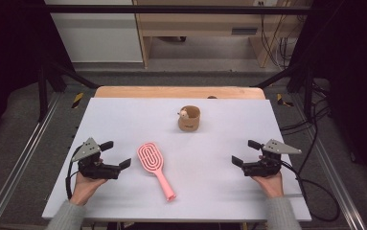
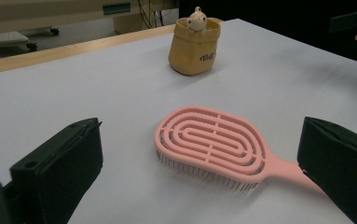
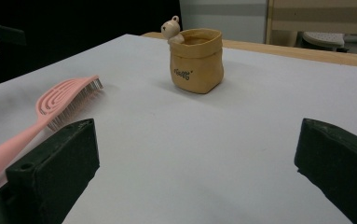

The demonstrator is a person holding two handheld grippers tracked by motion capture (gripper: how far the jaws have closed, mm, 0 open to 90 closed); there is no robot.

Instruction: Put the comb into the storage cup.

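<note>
A pink hairbrush point(image 1: 154, 166) lies bristles-down on the white table, handle toward the front; it also shows in the left gripper view point(image 2: 213, 145) and the right gripper view point(image 3: 50, 112). A small tan pouch point(image 1: 189, 118) with a little bear figure on its rim stands behind it point(image 2: 195, 43) point(image 3: 196, 59). My left gripper point(image 1: 115, 154) rests open just left of the brush head, nothing between its jaws. My right gripper point(image 1: 246, 152) rests open at the right side of the table, holding nothing.
The white tabletop point(image 1: 123, 120) ends at a wooden strip point(image 1: 178, 92) along the far edge. Metal rails point(image 1: 18, 163) run down both sides. Black cables point(image 1: 315, 191) trail past the table's right edge. A person's hands hold both grippers at the front.
</note>
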